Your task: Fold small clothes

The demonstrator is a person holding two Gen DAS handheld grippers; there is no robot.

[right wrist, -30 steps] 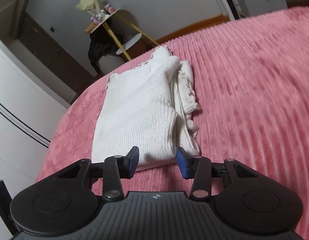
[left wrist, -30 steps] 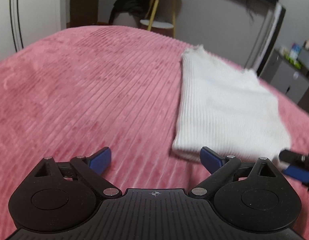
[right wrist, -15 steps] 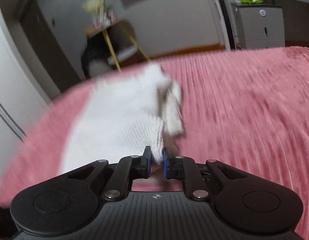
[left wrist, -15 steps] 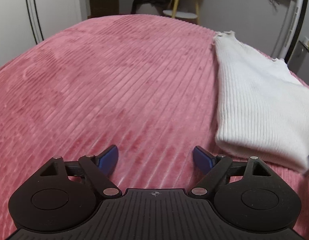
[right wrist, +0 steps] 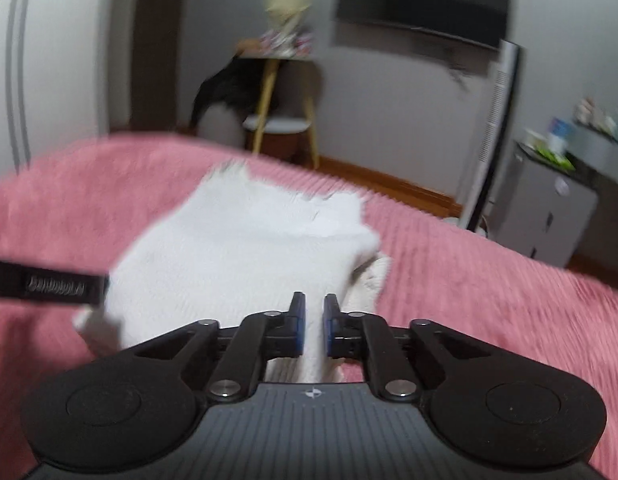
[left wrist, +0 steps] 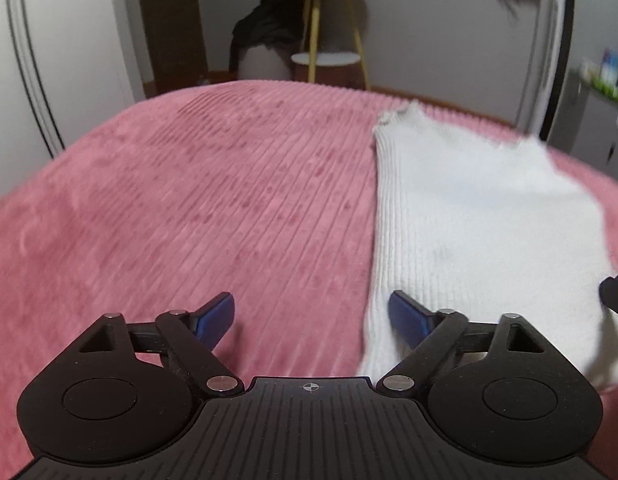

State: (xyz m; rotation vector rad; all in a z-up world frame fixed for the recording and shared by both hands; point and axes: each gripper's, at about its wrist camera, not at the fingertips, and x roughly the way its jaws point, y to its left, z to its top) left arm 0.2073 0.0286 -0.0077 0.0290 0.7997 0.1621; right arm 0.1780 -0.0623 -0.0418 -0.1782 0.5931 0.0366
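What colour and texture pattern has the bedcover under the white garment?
Pink, with ribbed stripes: the bedcover shows best in the left wrist view.

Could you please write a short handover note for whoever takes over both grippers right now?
Left gripper: open, empty, low over the pink bedspread at the near left edge of the white knit top.
Right gripper: jaws shut on the top's near edge.
Done: the top lies on the bed, partly folded, with a layer doubled under at its right side.
Left: grab the left edge, finish the fold, smooth it flat.

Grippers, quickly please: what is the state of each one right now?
Left gripper: open, holding nothing, its right finger at the white knit garment.
Right gripper: shut on the white knit garment's near edge.
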